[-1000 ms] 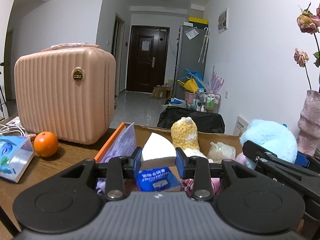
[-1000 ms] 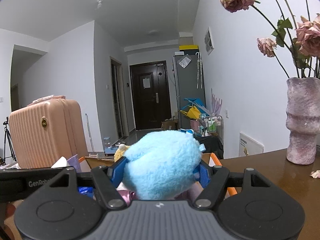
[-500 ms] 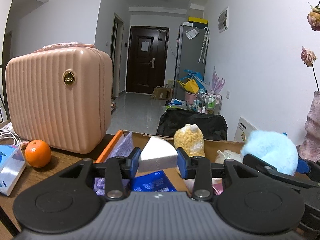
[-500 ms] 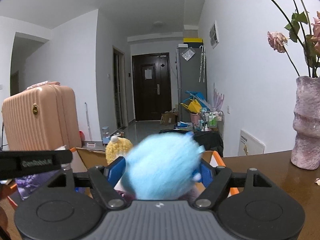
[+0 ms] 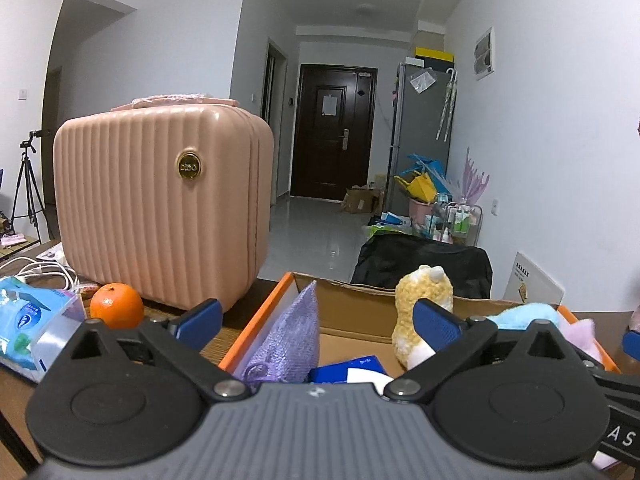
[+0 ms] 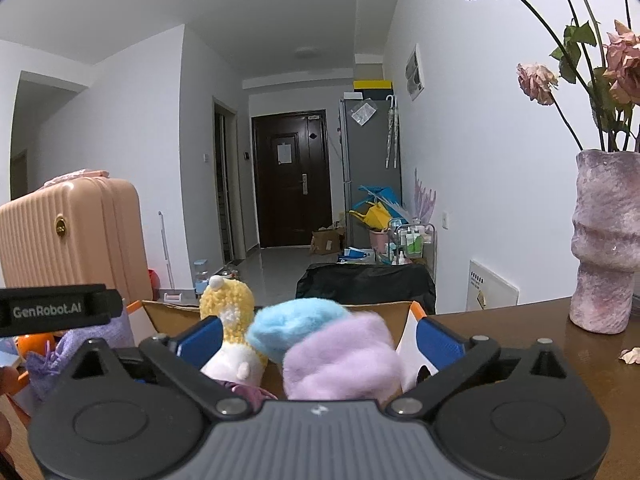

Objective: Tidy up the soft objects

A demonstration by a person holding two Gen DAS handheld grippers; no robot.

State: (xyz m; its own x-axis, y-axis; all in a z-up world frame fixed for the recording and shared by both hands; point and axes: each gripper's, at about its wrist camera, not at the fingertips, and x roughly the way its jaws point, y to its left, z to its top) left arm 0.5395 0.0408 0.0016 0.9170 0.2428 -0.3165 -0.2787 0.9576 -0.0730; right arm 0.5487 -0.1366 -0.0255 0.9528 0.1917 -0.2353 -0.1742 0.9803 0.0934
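Both my grippers, left [image 5: 316, 320] and right [image 6: 318, 338], have just sprung wide open, gripping nothing. The blue plush toy [image 6: 298, 326] lies in the cardboard box [image 5: 360, 312], beside the yellow one [image 5: 420, 312].

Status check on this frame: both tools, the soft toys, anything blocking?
Left tool open, jaws just opened, nothing gripped. Right tool open, just let go; blue plush in the cardboard box beside yellow plush. Nothing in the way.
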